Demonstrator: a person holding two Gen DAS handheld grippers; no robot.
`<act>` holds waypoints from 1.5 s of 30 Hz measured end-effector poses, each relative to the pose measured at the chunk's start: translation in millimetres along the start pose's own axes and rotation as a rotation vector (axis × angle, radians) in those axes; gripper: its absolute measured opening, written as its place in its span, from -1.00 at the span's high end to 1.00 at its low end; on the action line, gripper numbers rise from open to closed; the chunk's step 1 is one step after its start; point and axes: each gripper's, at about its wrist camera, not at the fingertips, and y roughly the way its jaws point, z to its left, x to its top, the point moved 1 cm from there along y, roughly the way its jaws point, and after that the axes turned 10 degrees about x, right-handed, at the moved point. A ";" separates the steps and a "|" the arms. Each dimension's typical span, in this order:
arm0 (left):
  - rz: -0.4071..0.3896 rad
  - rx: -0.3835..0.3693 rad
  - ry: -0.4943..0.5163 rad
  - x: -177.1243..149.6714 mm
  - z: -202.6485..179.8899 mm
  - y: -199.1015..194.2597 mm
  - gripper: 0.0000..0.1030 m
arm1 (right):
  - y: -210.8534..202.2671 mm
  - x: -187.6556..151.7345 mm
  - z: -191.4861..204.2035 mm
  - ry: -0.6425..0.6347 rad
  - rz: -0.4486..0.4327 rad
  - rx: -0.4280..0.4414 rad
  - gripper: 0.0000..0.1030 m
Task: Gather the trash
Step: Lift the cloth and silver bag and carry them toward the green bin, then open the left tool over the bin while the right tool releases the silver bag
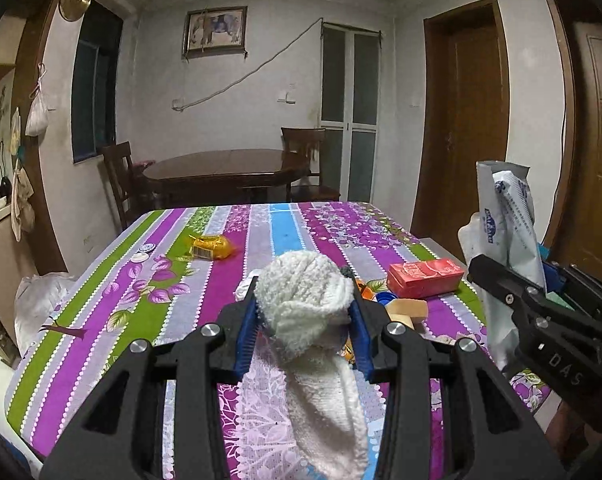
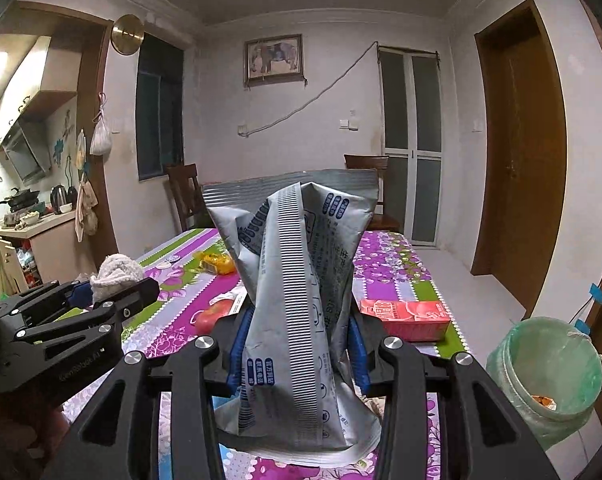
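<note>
Worktop (image 1: 101,312) under a striped floral cloth carries the remaining litter; lined bin (image 2: 549,380) stands off its right edge, low and near, mouth open, a few scraps already inside. Right hand-held gripper (image 2: 297,344) is clamped on a crumpled grey snack bag (image 2: 297,280), held upright above the worktop; bag is tall, so it should go over the bin rim bottom end first, and the jaws should part only once most of it is inside the liner. Left hand-held gripper (image 1: 305,320) is clamped on a white knitted sock (image 1: 305,292), its tail hanging down below the pads; it is limp, so lift it clear before crossing so the tail does not drag the small items. Left on the worktop: red carton (image 1: 425,278) at right, yellow wrapper (image 1: 211,246) far left, bottle caps (image 1: 143,252) beside it. Judged order: bag first, being nearer the bin, then the sock.
</note>
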 end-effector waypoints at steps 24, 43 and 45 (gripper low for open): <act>-0.022 -0.211 0.080 44.4 -109.9 25.3 0.25 | -63.9 40.4 -116.2 0.053 -0.019 -0.267 0.20; 0.262 -0.538 0.299 44.9 -338.3 109.5 0.25 | -85.7 5.5 -377.5 0.387 0.326 -0.400 0.20; 0.311 -0.560 0.319 35.6 -359.5 124.0 0.25 | -77.9 -7.4 -399.7 0.414 0.380 -0.401 0.20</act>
